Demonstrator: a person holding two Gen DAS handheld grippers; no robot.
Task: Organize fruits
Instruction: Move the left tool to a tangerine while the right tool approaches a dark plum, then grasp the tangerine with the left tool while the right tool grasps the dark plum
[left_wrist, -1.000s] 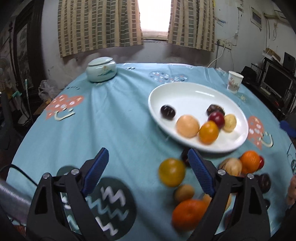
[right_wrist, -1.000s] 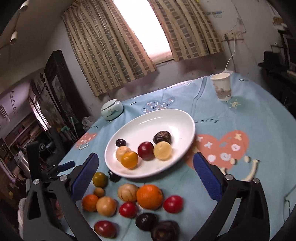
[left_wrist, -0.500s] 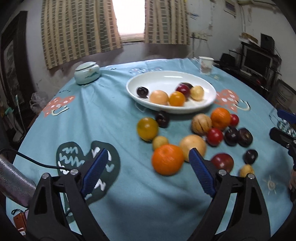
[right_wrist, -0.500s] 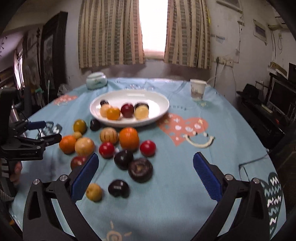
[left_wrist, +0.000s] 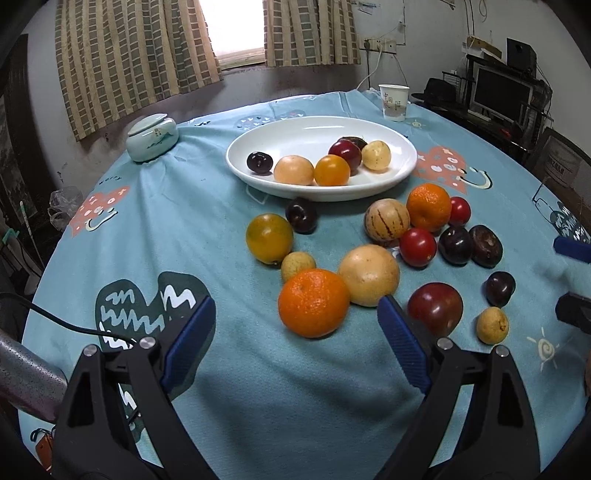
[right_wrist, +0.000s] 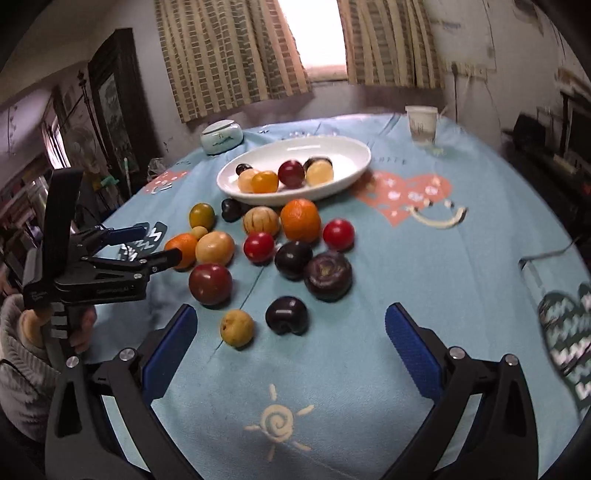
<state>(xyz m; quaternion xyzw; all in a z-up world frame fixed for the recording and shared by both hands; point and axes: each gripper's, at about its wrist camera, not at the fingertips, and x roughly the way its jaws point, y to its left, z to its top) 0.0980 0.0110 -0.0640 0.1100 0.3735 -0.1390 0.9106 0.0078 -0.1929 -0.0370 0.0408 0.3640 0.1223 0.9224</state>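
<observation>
Orange fruit (left_wrist: 313, 302) on surface just ahead between spread, empty left jaws, right jaws likewise spread before small yellow fruit (right_wrist: 237, 328); approach step judged in hand, next: closing gently, carrying to white plate (left_wrist: 402, 173).

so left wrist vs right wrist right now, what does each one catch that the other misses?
Left wrist only: the monitor on a desk at the right, and only the blue fingertips of the right hand-held gripper. Right wrist only: the whole left hand-held gripper, open, the hand holding it, and a dark cabinet by the wall. Both: white plate holding six fruits, loose fruit on the teal tablecloth, paper cup, lidded ceramic jar.
</observation>
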